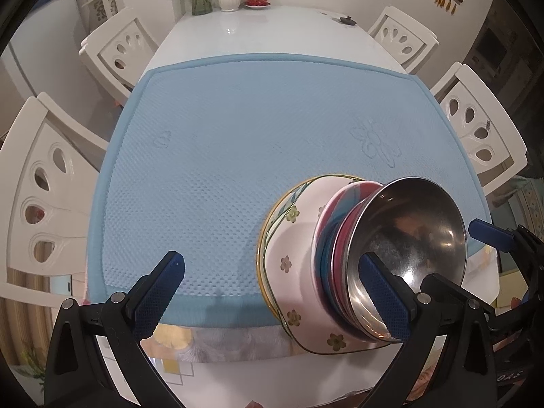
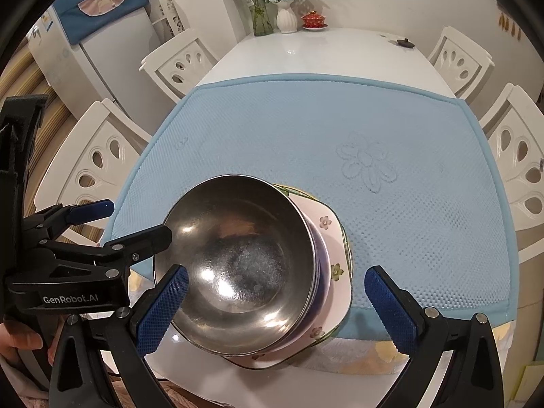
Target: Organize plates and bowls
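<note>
Now steel bowl (image 2: 238, 265) tops nested stack on flowered plate (image 2: 335, 238), near edge of blue mat (image 2: 374, 129). Left gripper (image 1: 272, 292), right gripper (image 2: 277, 306): both spread wide, holding nothing. Steel likely slick, light; plate probably heavy, chippable. Pinch bowl rim.

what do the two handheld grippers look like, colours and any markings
Both are black plastic frames with silver pivot bolts, each carrying two fingers faced with textured dark blue pads. The left gripper bears white "GenRobot.AI" lettering on its body. The right gripper shows the same build. No cables or sleeves are visible.
</note>
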{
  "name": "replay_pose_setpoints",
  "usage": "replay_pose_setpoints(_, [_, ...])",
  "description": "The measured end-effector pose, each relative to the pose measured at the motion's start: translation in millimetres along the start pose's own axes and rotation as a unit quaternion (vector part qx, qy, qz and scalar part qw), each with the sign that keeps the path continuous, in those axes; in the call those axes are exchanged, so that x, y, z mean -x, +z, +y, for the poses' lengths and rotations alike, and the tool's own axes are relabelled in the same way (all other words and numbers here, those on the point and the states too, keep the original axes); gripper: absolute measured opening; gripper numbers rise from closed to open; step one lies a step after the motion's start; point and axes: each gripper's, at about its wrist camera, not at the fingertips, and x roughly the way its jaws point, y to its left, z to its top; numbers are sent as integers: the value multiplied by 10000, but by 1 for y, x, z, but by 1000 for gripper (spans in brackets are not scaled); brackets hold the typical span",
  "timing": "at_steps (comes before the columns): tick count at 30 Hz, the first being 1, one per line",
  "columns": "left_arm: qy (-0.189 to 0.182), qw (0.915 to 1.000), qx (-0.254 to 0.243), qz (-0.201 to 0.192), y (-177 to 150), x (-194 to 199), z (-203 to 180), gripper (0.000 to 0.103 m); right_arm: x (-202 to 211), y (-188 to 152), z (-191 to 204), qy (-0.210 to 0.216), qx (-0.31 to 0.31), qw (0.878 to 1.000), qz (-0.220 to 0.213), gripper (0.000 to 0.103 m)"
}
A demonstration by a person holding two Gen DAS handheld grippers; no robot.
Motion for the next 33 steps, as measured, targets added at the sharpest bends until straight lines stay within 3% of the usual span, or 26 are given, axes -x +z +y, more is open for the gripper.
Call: replay_pose_setpoints(33, [119, 9998, 148, -13, 7, -2, 0, 102, -5, 8, -2, 93, 125, 9999, 31, 103])
